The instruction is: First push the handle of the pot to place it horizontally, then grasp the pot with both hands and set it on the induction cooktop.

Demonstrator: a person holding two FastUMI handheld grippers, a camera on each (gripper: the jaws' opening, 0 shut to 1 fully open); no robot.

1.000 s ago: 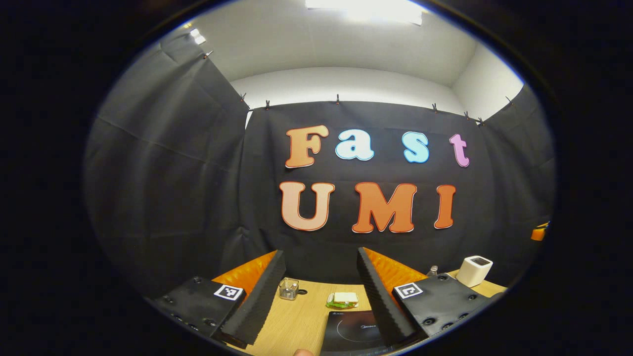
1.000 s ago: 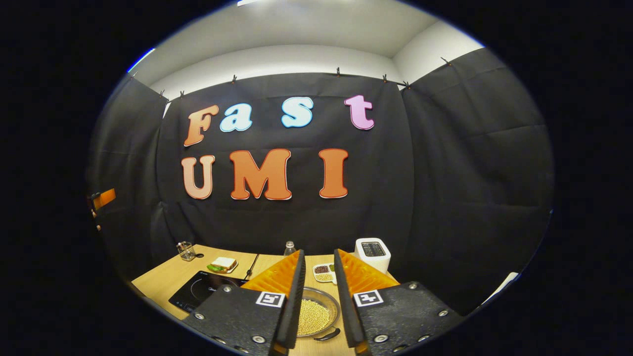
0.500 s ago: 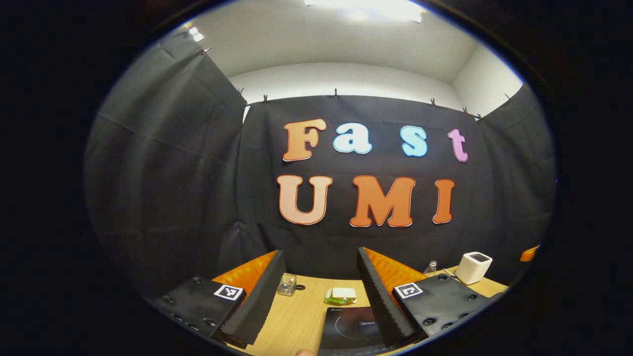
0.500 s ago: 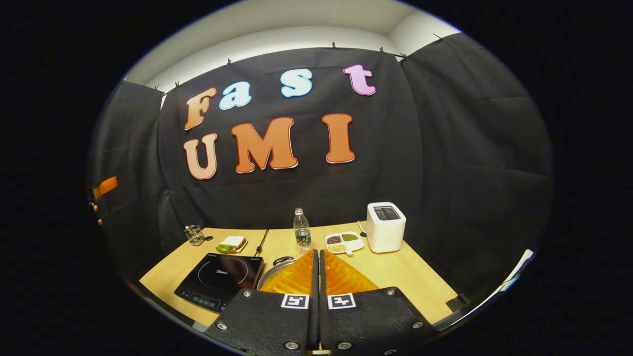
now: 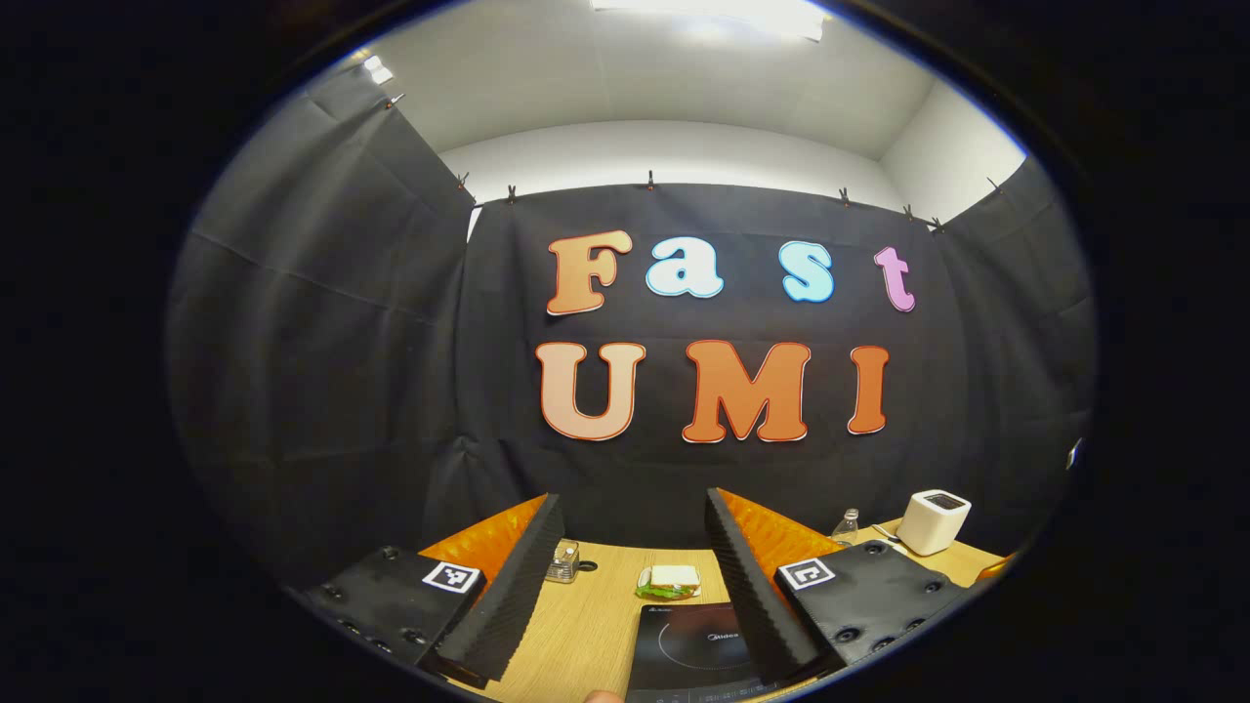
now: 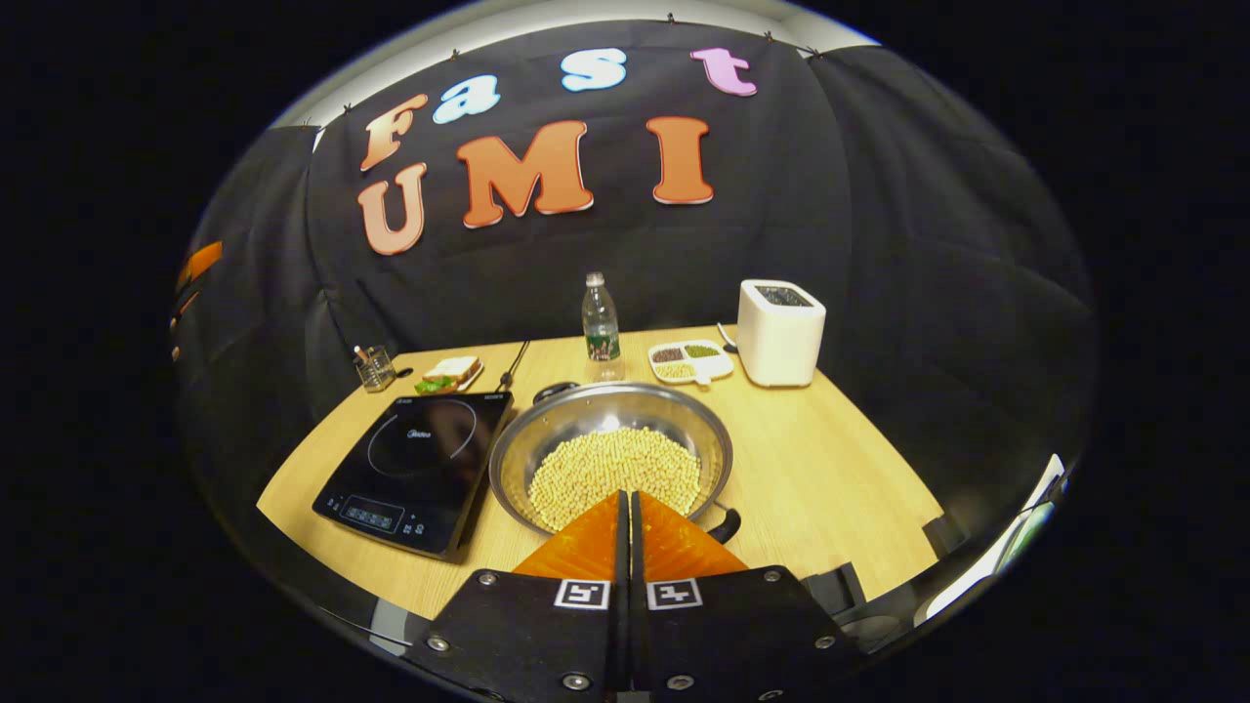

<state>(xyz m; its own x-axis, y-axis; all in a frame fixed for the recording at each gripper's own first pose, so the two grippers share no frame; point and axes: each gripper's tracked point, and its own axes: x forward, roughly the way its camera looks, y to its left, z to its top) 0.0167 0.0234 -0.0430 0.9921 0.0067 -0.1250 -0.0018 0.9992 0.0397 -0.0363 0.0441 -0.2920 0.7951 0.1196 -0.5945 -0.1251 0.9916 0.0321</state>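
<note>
On the table, in the right gripper view, we see the pot, a wide metal bowl-like pan holding pale beans. It sits just right of the cooktop, close beside it and not on it; we cannot tell whether the two touch. One dark handle shows at the pot's near right rim, another at the far rim.

Our right gripper hangs above the pot's near edge with its fingers pressed together, nothing between them. We cannot tell whether the tips touch the pot.

Behind the pot stands a bottle. To its right lies a divided dish of grains, then a white toaster. Behind the cooktop we see a sandwich and a small glass.

From the left gripper view, our left gripper is held level and high, facing the back wall, its fingers spread wide apart and empty. Between them we see the table, the far part of the cooktop, the sandwich and the glass. Off to the right stand the toaster and the bottle.
</note>
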